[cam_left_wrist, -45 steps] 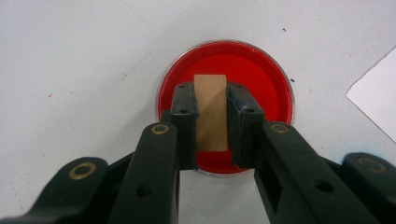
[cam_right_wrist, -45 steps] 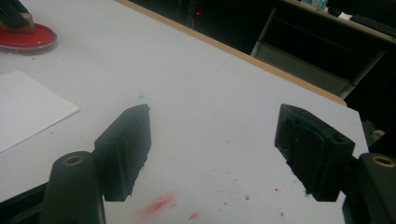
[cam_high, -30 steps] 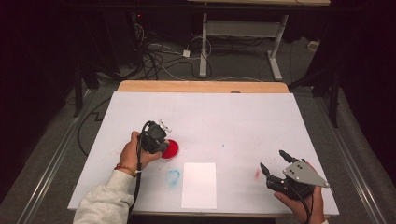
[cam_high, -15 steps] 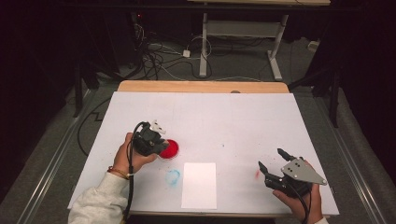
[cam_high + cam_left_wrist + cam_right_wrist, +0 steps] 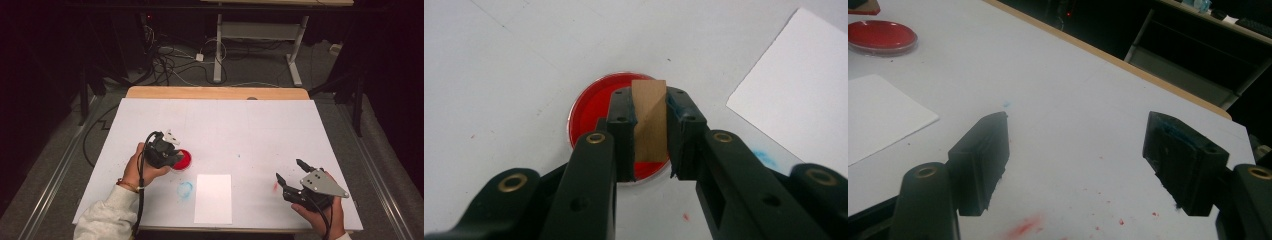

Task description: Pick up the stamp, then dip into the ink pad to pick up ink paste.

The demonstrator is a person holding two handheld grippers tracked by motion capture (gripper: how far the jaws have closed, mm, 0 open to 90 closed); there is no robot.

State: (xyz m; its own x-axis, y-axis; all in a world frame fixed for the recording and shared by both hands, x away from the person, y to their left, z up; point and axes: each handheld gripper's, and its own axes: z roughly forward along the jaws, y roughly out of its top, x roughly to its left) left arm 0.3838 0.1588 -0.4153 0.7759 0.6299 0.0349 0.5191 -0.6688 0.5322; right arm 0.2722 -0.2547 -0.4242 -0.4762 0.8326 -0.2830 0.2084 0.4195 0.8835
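Two grippers are over the white table [image 5: 260, 125], and only one of them is busy. The left gripper [image 5: 648, 120] has its jaws clamped on a small wooden block [image 5: 649, 117], most likely a stamp, held upright between the pads directly above the red ink dish [image 5: 594, 112]. In the high view the left gripper [image 5: 167, 152] sits at the near-left of the table with the round red ink dish [image 5: 183, 160] just at its tips.

Compared with a second ago, the left hand [image 5: 142, 167] has drifted slightly toward the person and to the left, while the dish keeps its place; the block now hangs over the dish, though whether its lower face touches the ink I cannot tell. The grip has not loosened. That suggests the inking step is under way or about to finish, with the sheet of white paper [image 5: 214, 198] near the front edge as the likely next target.

The right gripper [image 5: 291, 176] rests at the near-right, its jaws wide apart with nothing between them, and has not shifted. Faint blue smudge [image 5: 185, 189] and red smudge [image 5: 275, 186] marks lie on the table on either side of the paper.
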